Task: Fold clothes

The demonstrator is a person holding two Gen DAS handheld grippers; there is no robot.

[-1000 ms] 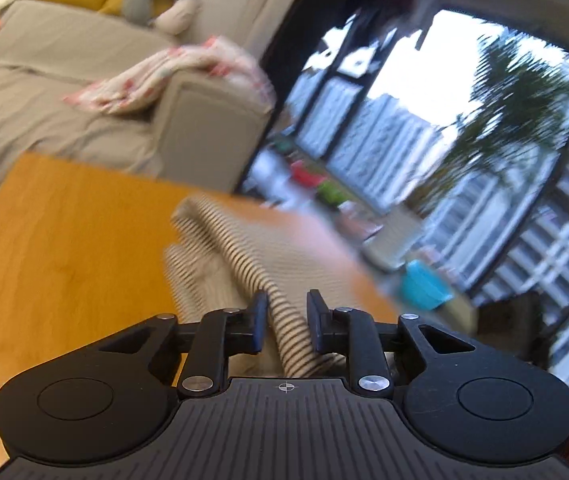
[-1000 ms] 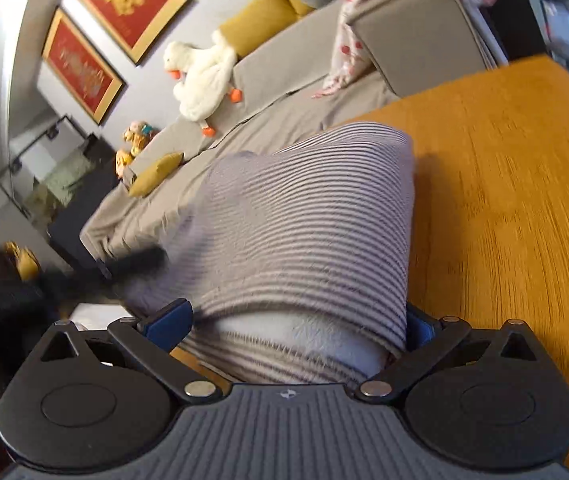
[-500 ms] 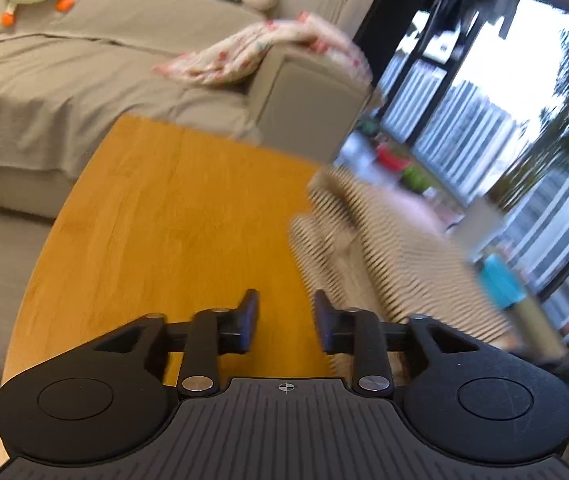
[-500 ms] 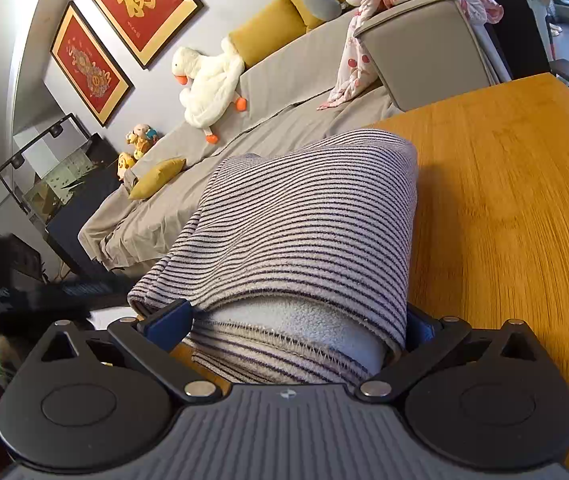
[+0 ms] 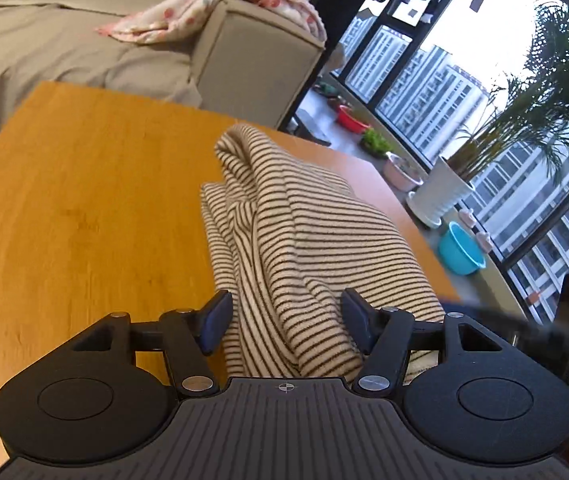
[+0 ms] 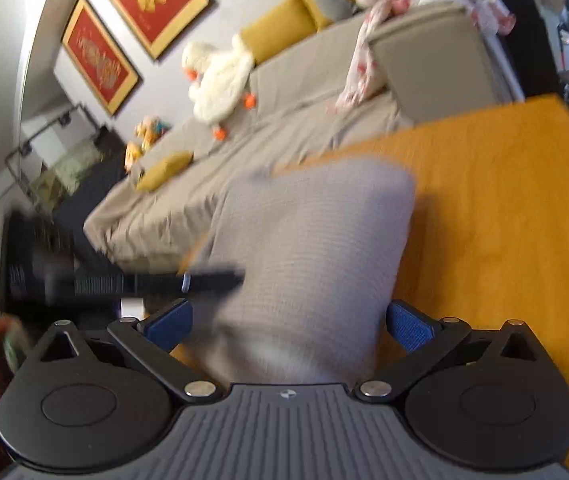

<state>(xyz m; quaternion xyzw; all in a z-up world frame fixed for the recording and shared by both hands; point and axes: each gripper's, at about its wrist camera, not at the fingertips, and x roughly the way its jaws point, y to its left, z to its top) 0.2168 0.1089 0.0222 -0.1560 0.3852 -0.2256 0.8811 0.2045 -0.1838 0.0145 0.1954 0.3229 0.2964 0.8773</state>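
Observation:
A cream garment with thin dark stripes (image 5: 308,240) lies bunched and partly folded on the orange wooden table (image 5: 84,208). In the left wrist view my left gripper (image 5: 286,320) straddles its near end. Its jaws are opening, the cloth lies between them, and the pads do not pinch it. The right wrist view is blurred: the same garment (image 6: 308,248) shows as a grey folded bundle between the wide jaws of my right gripper (image 6: 288,322), with thin gaps beside both blue pads (image 6: 410,328). The left gripper (image 6: 132,282) crosses that view as a dark streak.
A beige sofa (image 5: 64,52) stands beyond the table, with a pink spotted blanket (image 5: 204,12) over its arm and a white plush duck (image 6: 220,80). Pots, a teal bowl (image 5: 460,252) and a potted plant (image 5: 440,196) line the window ledge at the table's right edge.
My left gripper let go of the striped cloth, swung aside over bare table, then came back with wider jaws around the garment's near end. The right wrist view lifted slightly and blurred.

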